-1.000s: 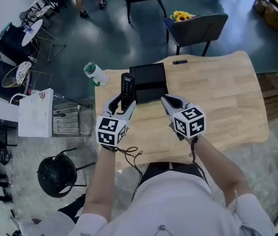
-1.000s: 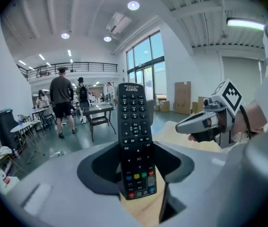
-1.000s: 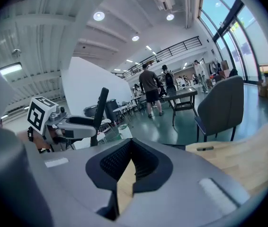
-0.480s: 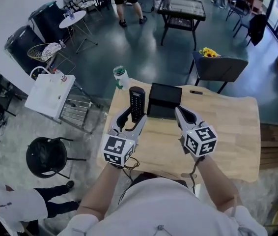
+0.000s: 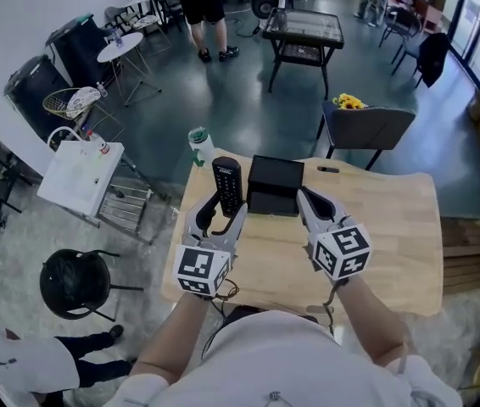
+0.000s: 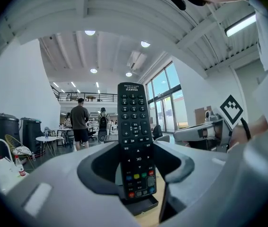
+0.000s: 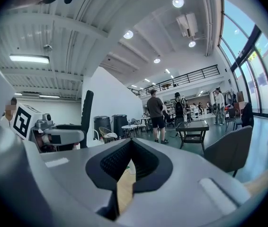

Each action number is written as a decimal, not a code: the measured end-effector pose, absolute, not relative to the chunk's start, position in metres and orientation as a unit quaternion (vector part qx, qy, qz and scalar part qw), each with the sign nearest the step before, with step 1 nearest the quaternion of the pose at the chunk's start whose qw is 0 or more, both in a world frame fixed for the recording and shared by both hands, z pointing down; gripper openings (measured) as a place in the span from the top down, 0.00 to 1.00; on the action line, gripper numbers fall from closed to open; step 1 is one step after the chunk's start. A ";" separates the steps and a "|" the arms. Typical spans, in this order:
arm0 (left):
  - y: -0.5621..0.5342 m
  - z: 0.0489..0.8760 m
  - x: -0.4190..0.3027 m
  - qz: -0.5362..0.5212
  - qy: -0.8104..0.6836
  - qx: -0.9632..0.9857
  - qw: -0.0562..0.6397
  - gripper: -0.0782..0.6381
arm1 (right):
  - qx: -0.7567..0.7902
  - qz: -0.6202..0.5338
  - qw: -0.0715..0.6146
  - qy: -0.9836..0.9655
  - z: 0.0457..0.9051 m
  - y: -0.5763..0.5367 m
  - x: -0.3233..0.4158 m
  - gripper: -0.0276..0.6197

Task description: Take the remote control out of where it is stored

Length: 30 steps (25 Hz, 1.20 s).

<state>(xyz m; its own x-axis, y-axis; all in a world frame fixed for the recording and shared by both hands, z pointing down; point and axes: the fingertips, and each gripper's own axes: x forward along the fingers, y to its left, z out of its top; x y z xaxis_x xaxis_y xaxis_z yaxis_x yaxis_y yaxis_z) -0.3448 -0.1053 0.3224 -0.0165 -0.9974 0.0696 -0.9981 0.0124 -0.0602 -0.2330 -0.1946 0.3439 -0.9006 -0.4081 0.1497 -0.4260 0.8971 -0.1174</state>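
Observation:
The black remote control (image 5: 226,185) stands upright above the table, next to the left side of a black box (image 5: 274,185). My left gripper (image 5: 220,210) is shut on its lower end. In the left gripper view the remote control (image 6: 135,141) rises between the jaws, buttons facing the camera, with my left gripper (image 6: 136,176) clamped round its bottom part. My right gripper (image 5: 310,203) hovers to the right of the box, shut with nothing in it. In the right gripper view my right gripper (image 7: 131,148) has its tips meeting.
The wooden table (image 5: 384,227) stretches to the right. A green-capped bottle (image 5: 199,147) stands at its far left corner. A grey chair (image 5: 367,130) sits behind the table, a white cart (image 5: 79,176) and a black stool (image 5: 75,282) to its left. People stand far back.
The head view has swung up and now shows more of the room. The remote control stays in my left gripper, close beside the box. The right gripper remains shut to the box's right.

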 end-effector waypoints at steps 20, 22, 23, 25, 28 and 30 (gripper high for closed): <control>-0.133 0.326 -0.342 0.049 -0.694 0.718 0.002 0.58 | 0.242 0.074 0.058 -0.966 0.344 -0.208 -0.233 0.92; -0.135 0.326 -0.340 0.050 -0.692 0.720 0.003 0.58 | 0.244 0.076 0.058 -0.965 0.344 -0.210 -0.232 0.92; -0.136 0.326 -0.340 0.051 -0.692 0.720 0.003 0.58 | 0.245 0.077 0.058 -0.965 0.344 -0.211 -0.232 0.92; -0.138 0.326 -0.340 0.052 -0.691 0.721 0.002 0.58 | 0.248 0.079 0.057 -0.964 0.346 -0.213 -0.231 0.92; -0.139 0.327 -0.341 0.054 -0.690 0.722 0.003 0.58 | 0.251 0.081 0.058 -0.963 0.347 -0.213 -0.231 0.92; -0.140 0.329 -0.340 0.055 -0.690 0.722 0.004 0.58 | 0.252 0.082 0.058 -0.963 0.348 -0.214 -0.230 0.92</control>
